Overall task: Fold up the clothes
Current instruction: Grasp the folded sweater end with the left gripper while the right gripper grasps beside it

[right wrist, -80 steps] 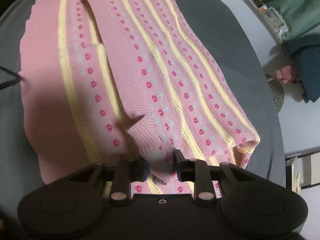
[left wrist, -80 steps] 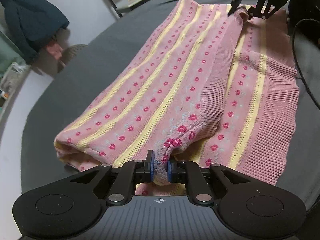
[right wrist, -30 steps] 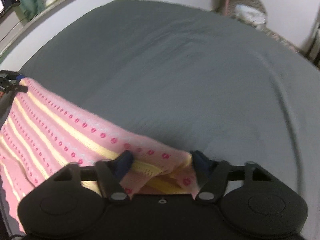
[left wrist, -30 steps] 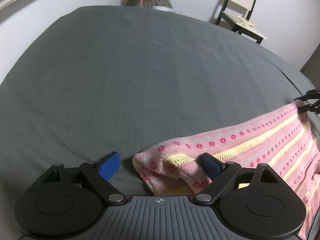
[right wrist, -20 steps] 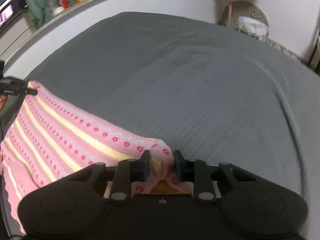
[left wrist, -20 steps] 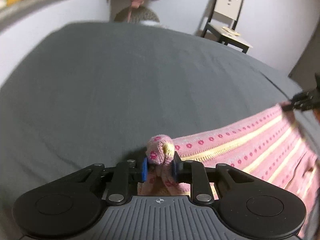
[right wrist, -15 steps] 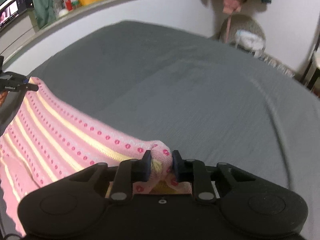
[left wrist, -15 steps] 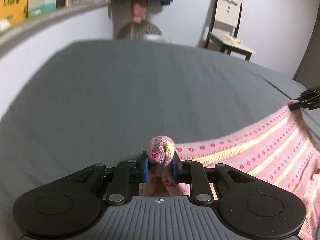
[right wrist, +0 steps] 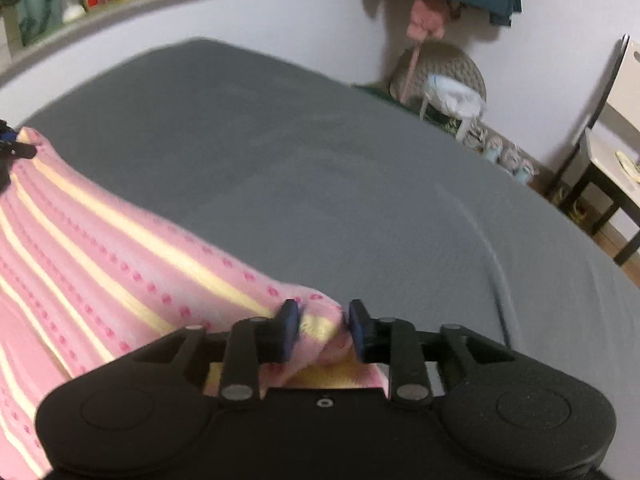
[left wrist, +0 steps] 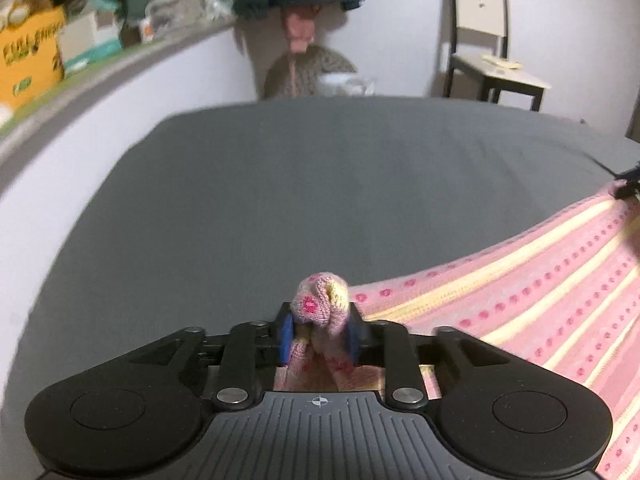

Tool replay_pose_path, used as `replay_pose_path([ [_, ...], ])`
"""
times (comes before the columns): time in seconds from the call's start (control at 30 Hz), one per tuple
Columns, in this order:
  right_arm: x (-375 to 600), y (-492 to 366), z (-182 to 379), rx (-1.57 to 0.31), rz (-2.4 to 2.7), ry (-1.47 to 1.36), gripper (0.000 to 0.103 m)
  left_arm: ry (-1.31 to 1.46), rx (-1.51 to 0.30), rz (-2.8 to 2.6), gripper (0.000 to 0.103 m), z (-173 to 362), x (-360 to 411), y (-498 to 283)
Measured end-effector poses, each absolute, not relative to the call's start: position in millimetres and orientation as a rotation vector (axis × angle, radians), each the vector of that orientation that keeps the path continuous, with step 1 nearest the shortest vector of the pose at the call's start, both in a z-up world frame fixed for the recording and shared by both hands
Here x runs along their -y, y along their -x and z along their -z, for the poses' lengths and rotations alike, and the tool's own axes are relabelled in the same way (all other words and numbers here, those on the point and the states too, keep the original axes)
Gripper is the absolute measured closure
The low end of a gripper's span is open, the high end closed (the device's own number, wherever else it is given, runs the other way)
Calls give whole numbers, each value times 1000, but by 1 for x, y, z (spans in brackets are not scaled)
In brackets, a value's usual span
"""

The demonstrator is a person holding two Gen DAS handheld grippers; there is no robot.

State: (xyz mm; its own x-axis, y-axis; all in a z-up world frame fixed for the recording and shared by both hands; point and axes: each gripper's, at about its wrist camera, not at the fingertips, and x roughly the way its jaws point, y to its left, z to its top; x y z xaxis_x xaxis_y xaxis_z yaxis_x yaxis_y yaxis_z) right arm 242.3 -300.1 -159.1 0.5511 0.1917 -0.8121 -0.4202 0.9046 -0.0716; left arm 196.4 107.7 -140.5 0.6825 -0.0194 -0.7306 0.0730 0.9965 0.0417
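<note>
A pink knit sweater [left wrist: 520,280] with yellow stripes and red dots is stretched between my two grippers above a dark grey bed [left wrist: 320,180]. My left gripper [left wrist: 319,330] is shut on a bunched corner of the sweater. My right gripper [right wrist: 323,330] is shut on the other corner of the sweater [right wrist: 100,264]. The right gripper's tip shows at the far right of the left wrist view [left wrist: 628,186]. The left gripper's tip shows at the far left of the right wrist view [right wrist: 12,146]. The sweater's lower part hangs out of sight.
The grey bed [right wrist: 360,184] spreads ahead of both grippers. A white wall and a shelf with boxes [left wrist: 36,52] run along its far side. A chair [left wrist: 492,40] and a woven basket [right wrist: 440,76] stand on the floor beyond the bed.
Both grippers closed on the sweater's folded corners about a second ago and have since lifted it; the views now tilt up toward the wall, with the fabric stretched between them.
</note>
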Motion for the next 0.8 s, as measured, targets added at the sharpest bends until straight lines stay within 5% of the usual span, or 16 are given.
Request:
replay_pose_path([
  [0.1,321,-245,160,-916,-333,175,41,43,-808,-31,13,145,-127,-196],
  [0.4,350,-274,183,-1052,-391,-125,38,61,-834,-41,10,155,-138,-214],
  [0.5,334,-271,189,-1040,-404,-40,54,28,-886,-37,12,167,-128,-221],
  [0.53,329,-269,187,-1014,-412,-7,73,25,-874,-33,23,170,-126,-219],
  [0.57,326,-268,186,-992,-414,18,75,34,-857,-18,33,170,-124,-217],
  [0.63,322,-265,181,-968,-397,36,81,56,-838,16,70,168,-122,-216],
  [0.8,325,-240,160,-848,-408,74,82,-37,-758,48,78,143,-109,-203],
])
